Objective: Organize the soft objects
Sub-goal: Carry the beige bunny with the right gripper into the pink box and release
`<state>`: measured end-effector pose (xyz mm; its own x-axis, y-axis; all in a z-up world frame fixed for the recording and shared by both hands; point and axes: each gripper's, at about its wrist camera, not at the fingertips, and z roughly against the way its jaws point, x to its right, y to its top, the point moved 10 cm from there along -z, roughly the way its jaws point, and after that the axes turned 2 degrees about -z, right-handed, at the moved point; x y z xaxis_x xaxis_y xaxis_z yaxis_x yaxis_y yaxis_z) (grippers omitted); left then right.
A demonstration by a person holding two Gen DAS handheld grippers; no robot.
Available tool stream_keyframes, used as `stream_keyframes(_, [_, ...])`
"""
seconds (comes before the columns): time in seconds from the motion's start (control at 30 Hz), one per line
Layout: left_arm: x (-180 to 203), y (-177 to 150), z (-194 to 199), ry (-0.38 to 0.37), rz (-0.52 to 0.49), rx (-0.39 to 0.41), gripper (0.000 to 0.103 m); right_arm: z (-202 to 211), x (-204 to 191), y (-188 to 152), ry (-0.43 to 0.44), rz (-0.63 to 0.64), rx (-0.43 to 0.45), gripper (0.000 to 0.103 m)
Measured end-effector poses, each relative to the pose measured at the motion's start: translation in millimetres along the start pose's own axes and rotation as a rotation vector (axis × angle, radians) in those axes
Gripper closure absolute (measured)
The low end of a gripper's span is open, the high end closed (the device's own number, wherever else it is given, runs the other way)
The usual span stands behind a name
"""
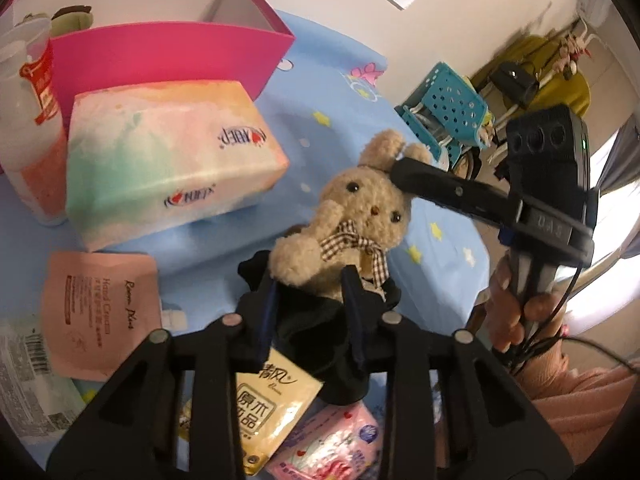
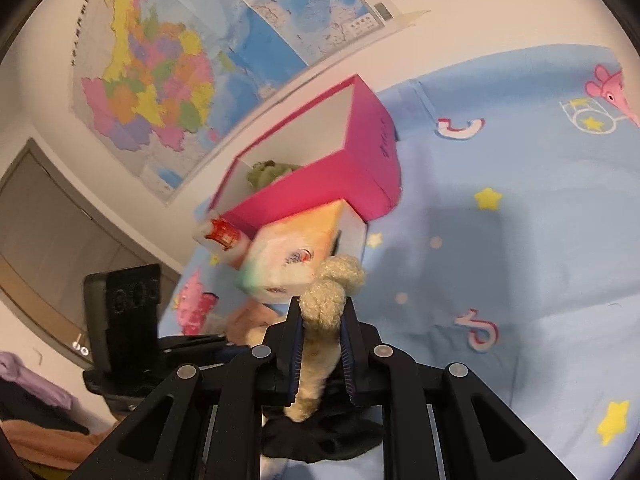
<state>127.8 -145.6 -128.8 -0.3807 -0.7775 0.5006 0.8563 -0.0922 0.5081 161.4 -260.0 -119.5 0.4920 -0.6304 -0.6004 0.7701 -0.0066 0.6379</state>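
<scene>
A beige plush bunny (image 1: 360, 208) with a checked bow and a black dress is held up over the blue bedsheet (image 1: 328, 92). My left gripper (image 1: 312, 312) is shut on its black-dressed lower body. My right gripper (image 1: 404, 174) reaches in from the right and pinches one ear. In the right wrist view that gripper (image 2: 320, 332) is shut on the curly beige ear (image 2: 324, 304), with the black dress (image 2: 320, 436) hanging below. An open pink box (image 1: 172, 52) stands behind; a green plush (image 2: 268, 172) lies inside it.
A pastel tissue pack (image 1: 168, 156) lies in front of the pink box, beside a white container with a red label (image 1: 28, 92). A pink hand-cream pouch (image 1: 100, 312) and small tissue packs (image 1: 268, 404) lie below. A teal basket (image 1: 444, 104) stands off the bed's edge.
</scene>
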Motion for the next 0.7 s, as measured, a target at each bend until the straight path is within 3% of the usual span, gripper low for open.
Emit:
stream_keyframes(0.23, [3, 40, 40, 0.057, -0.024, 0.103, 0.071, 8, -39, 42, 0.1, 0.041, 0.09, 0.086])
stream_keyframes(0.37, [-3, 64, 59, 0.032, -0.011, 0.13, 0.071, 9, -57, 66, 0.126, 0.073, 0.135, 0.086])
stream_keyframes(0.7, [-18, 105, 75, 0.099, -0.015, 0.175, 0.071, -8, -68, 107, 0.181, 0.051, 0.18, 0.086])
